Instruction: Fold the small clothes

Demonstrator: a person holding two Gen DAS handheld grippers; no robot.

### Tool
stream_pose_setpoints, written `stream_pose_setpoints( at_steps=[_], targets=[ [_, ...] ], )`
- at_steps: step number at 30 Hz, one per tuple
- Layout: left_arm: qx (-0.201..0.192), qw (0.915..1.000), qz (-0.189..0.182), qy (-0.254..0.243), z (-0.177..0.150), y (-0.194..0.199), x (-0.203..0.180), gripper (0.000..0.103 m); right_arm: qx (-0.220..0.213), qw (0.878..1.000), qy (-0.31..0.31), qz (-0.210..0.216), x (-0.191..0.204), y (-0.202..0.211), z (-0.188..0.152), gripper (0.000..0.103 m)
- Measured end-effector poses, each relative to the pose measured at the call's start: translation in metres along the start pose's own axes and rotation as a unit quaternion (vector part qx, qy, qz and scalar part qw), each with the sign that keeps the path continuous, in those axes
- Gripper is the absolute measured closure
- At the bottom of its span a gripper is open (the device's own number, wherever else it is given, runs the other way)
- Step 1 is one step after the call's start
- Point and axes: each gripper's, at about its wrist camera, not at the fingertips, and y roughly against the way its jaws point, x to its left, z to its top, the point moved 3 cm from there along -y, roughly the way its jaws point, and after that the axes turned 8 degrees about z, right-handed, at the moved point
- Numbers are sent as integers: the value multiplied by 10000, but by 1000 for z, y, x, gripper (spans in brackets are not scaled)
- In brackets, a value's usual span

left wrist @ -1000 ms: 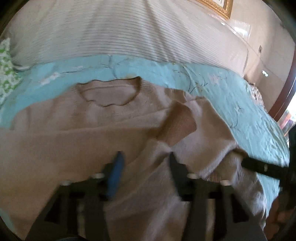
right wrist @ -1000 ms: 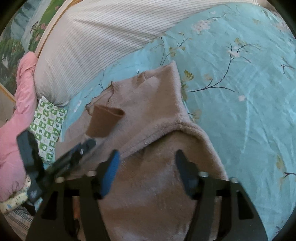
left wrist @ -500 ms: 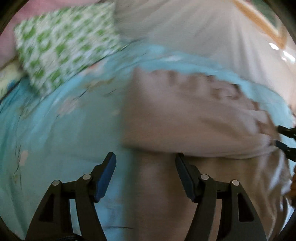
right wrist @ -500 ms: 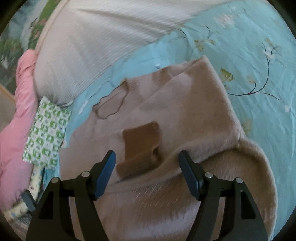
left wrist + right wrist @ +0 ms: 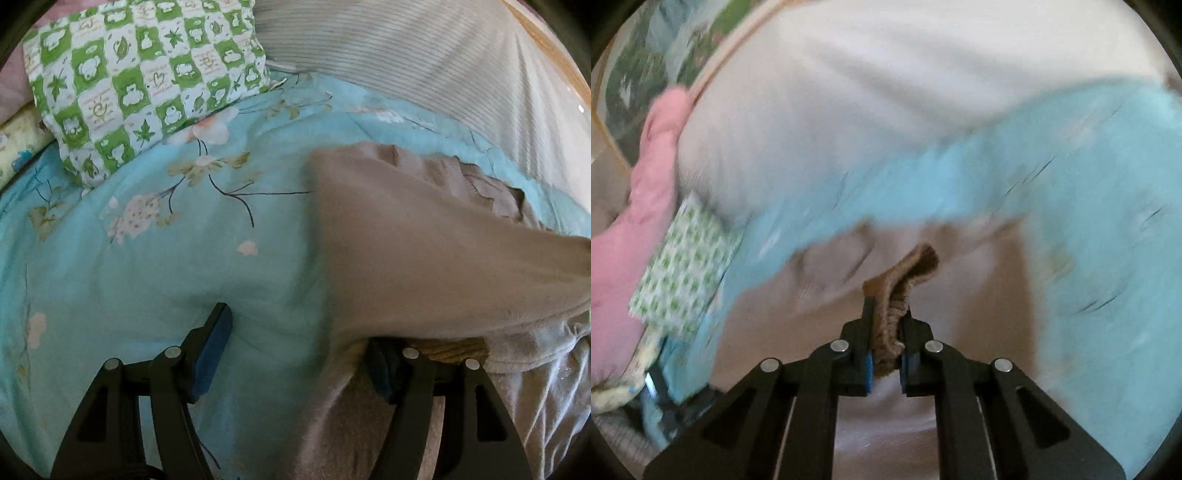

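Note:
A beige knit sweater [image 5: 424, 251] lies on a light blue flowered bedspread [image 5: 129, 266]. My left gripper [image 5: 299, 350] is open at the sweater's left edge; its left finger rests over bare bedspread and its right finger is hidden under a fold of the sweater. In the right wrist view the sweater [image 5: 979, 295] is blurred by motion. My right gripper [image 5: 886, 332] is shut on the sweater's darker brown ribbed cuff [image 5: 905, 280], which stands up between the pads.
A green-and-white checked pillow [image 5: 147, 74] lies at the back left, also in the right wrist view [image 5: 687, 258]. A white striped quilt [image 5: 424, 62] lies along the back. A pink cloth [image 5: 635, 221] is heaped at the left. A picture frame [image 5: 646, 74] hangs behind.
My right gripper has closed on the brown cuff, which lay loose on the sweater before. My left gripper has swung left from the sweater's middle to its left edge and stays open.

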Motion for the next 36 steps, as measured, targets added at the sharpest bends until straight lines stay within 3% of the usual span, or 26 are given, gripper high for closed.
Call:
stream_pose_setpoints(
  at_steps=[1, 4, 8, 19, 23, 26, 30, 32, 34, 36],
  targets=[
    [-5, 10000, 4, -3, -1, 0, 0, 31, -64, 9999, -108, -95, -14, 6, 4, 92],
    [-14, 9999, 119, -9, 0, 0, -4, 31, 297, 9988, -384, -110, -42, -8, -5, 92],
    [105, 9995, -15, 295, 2, -1, 4, 31, 598, 9976, -255, -242, -46, -27, -27, 92],
    [69, 9990, -116, 432, -2, 0, 8, 31, 136, 9998, 38, -132, -45, -23, -24, 92],
    [161, 9998, -119, 72, -6, 2, 3, 31, 687, 9968, -117, -398, -56, -30, -37, 87],
    [232, 9991, -282, -192, -14, 8, 6, 31, 932, 9943, -214, -467, -65, -21, -49, 82],
    [328, 9954, -844, -301, -18, 25, 18, 32, 757, 9952, -214, -585, -65, 6, -46, 77],
    [292, 9917, -1248, -59, -9, 34, 26, 30, 531, 9957, -92, -752, -58, 18, -39, 66],
    [261, 9894, -1403, 257, 6, 36, 30, 24, 399, 9979, 6, -513, -46, 19, -34, 65],
    [369, 9878, -1455, 408, 22, 26, 24, 23, 540, 9982, 149, -199, -28, 6, -33, 65]
  ],
)
